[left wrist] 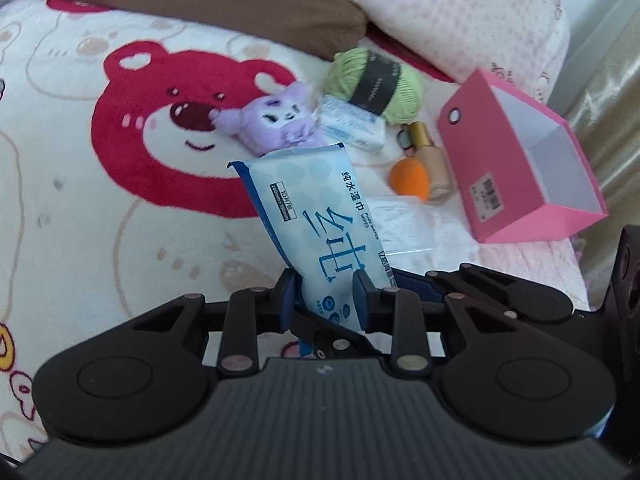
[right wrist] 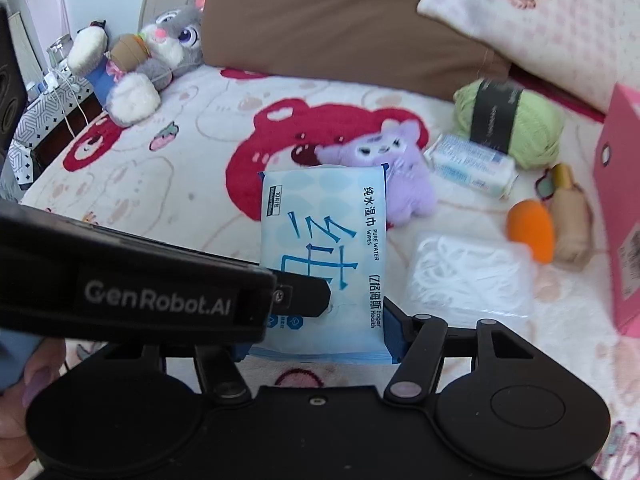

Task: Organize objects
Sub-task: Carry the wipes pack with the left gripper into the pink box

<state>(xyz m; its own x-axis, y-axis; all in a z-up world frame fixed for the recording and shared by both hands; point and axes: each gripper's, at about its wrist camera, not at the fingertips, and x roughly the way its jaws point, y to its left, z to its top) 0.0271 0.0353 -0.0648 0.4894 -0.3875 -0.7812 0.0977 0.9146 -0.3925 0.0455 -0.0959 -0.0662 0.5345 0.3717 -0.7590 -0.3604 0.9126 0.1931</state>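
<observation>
Both claws are on the wet wipes pack (left wrist: 320, 232), lifted off the bed (left wrist: 60, 184): left gripper (left wrist: 325, 294) clenched on its near end, right gripper (right wrist: 320, 328) squeezing its sides. Pink box (left wrist: 520, 168) sits far right.

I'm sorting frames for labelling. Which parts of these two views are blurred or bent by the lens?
Left wrist view: the wipes pack reads sharp, while the pink box is smeared along its edges. Right wrist view: the yarn and orange sponge show motion blur, the pack's print stays legible, and the bed edge bows under fisheye distortion. Soft daylight, no glare.
</observation>
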